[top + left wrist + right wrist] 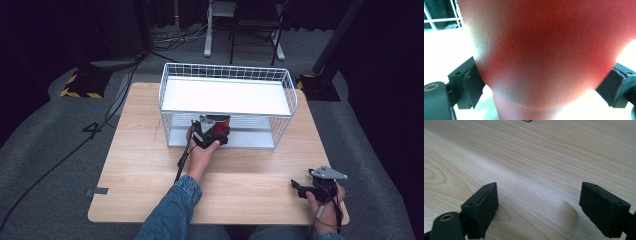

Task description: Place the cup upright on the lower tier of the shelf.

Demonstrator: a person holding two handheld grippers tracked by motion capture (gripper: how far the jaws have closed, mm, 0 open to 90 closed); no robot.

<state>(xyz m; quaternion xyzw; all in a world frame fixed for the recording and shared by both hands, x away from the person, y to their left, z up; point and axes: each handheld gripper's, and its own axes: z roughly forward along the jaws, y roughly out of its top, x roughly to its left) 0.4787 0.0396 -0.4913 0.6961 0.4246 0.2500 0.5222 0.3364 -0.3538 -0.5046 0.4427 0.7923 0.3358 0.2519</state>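
A red, rounded cup-like object (220, 122) (549, 50) sits at the front opening of the lower level of a white wire rack (227, 72). My left gripper (212, 132) (544, 85) is shut on it, with one black pad pressed to each side. The rack's white upper shelf (225, 95) is bare. My right gripper (299, 189) (539, 207) rests low over the wooden table (145, 165) near its front right corner. It is open, and between its jaws there is just bare wood.
The rack stands at the back middle of the table. A small grey tab (99, 191) sticks out at the table's front left edge. Cables, a stand base with yellow-black tape (82, 85) and furniture legs (208, 35) are on the grey floor behind.
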